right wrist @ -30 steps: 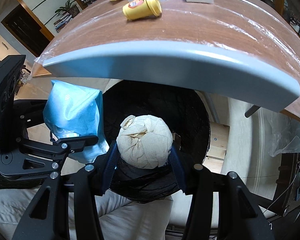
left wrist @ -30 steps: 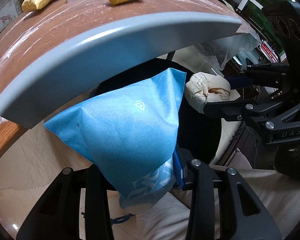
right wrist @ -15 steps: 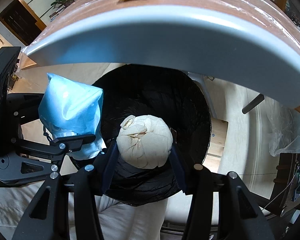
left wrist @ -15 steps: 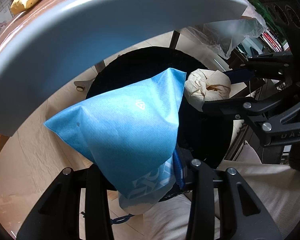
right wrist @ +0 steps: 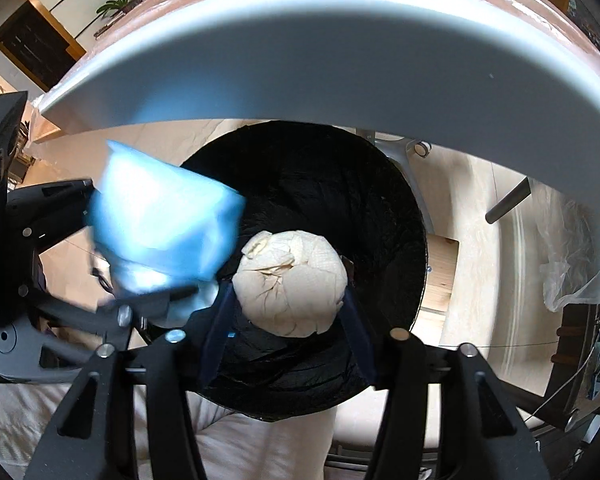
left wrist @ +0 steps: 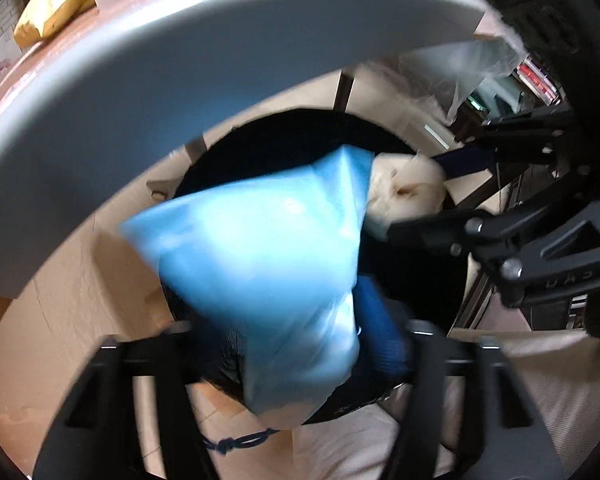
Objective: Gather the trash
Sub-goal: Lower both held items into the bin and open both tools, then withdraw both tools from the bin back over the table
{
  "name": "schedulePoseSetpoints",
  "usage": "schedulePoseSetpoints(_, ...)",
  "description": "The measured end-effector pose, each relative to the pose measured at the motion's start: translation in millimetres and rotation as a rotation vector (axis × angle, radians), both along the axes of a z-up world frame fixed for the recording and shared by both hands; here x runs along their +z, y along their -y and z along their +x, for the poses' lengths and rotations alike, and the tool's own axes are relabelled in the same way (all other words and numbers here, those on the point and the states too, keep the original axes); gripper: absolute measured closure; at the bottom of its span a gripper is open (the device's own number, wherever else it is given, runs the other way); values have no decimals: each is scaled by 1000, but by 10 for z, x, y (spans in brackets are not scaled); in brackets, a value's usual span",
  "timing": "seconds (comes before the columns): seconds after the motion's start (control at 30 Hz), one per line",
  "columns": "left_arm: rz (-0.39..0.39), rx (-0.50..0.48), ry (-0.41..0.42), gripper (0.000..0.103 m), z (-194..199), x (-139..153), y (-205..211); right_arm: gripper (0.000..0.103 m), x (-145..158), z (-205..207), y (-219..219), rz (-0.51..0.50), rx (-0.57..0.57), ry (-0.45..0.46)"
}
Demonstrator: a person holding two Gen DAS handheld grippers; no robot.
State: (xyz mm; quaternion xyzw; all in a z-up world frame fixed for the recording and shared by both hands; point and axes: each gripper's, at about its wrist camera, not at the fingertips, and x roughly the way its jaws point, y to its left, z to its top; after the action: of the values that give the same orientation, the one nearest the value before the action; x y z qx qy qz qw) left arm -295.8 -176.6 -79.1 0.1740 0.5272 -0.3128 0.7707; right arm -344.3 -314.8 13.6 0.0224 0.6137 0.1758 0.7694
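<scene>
Both grippers hang over the black-lined trash bin [right wrist: 324, 184], under the grey table edge [right wrist: 340, 52]. The left gripper [left wrist: 296, 344] has just been opening its jaws; the blurred blue packet [left wrist: 260, 264] sits between them, contact unclear. The right wrist view alone shows the right gripper [right wrist: 288, 312], jaws just widened, with the crumpled paper ball [right wrist: 292, 280] between its blue pads above the bin's middle, grip uncertain
</scene>
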Motion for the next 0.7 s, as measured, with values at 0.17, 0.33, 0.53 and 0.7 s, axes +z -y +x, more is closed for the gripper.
schedulePoseSetpoints(0.17,-9,22,-4,18,35,11,-19,34,48,-35,31,4,-5,7)
schedulePoseSetpoints(0.33,-2,27,-7,18,19,24,-66,34,154,-93,72,-7,-11,23)
schedulePoseSetpoints(0.53,-61,36,23,18,-142,420,-251,34,663,-234,187,-11,-31,121)
schedulePoseSetpoints(0.7,-214,35,178,4,-237,1268,-465,4,1546,-266,315,5,-71,395)
